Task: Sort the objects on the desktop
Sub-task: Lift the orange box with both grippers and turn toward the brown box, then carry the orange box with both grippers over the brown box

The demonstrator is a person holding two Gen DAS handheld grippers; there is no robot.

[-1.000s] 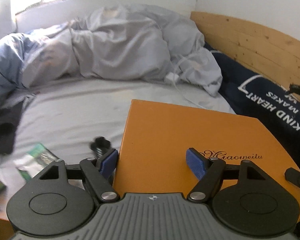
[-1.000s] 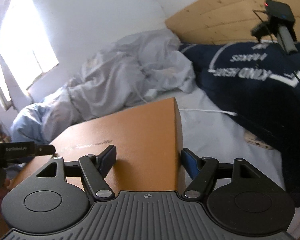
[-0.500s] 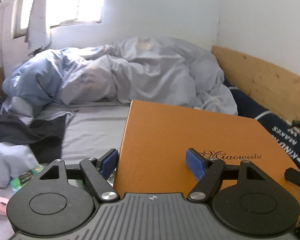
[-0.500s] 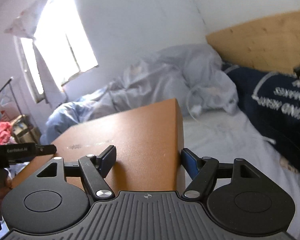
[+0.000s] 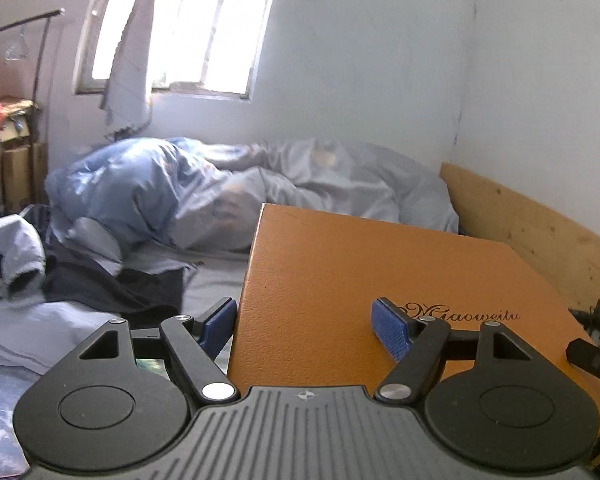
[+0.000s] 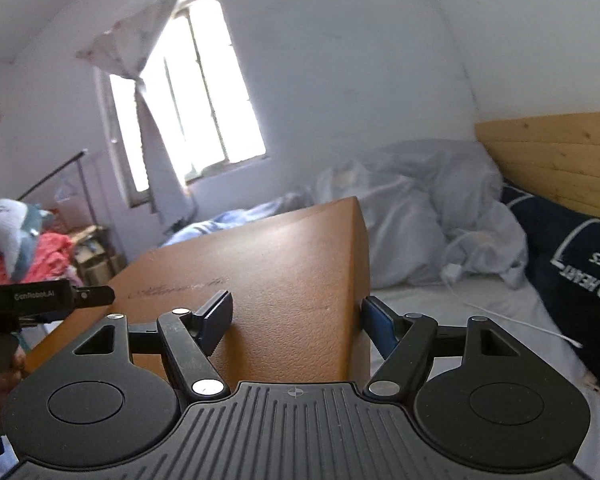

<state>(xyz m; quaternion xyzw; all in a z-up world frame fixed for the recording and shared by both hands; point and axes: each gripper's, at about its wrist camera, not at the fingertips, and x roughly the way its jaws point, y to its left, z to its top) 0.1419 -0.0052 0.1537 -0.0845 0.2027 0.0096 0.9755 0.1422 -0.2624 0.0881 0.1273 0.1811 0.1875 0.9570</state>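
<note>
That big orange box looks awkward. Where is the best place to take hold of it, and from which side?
Probably at its near corners, one gripper each, coming from the front edge. The orange box is broad, flat and rigid, too wide for one pair of fingers. The left gripper straddles the left corner, one finger outside the wall, one over the lid; the right gripper mirrors it on the right corner.
</note>
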